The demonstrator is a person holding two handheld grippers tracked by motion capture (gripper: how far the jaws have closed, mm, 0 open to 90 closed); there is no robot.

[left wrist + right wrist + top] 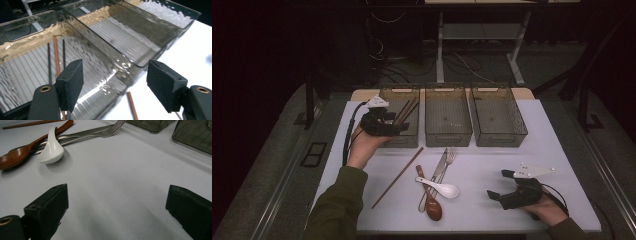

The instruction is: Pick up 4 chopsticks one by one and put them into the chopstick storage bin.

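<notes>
My left gripper (403,128) hovers open over the near right corner of the left bin (398,142). In the left gripper view its jaws (115,82) hold nothing, and a brown chopstick (57,58) lies in the bin between two dark ones. A second brown chopstick (398,177) lies slanted on the white table. My right gripper (498,184) rests open at the front right, empty in its own view (117,202). To its left lie a white spoon (439,187), a wooden spoon (432,204), a fork (448,161) and a knife (438,167).
Three clear grey bins stand in a row at the back; the middle bin (448,137) and the right bin (499,140) look empty. The table's front edge (472,231) runs just below my right hand. Dark floor, cables and a desk frame lie beyond the table.
</notes>
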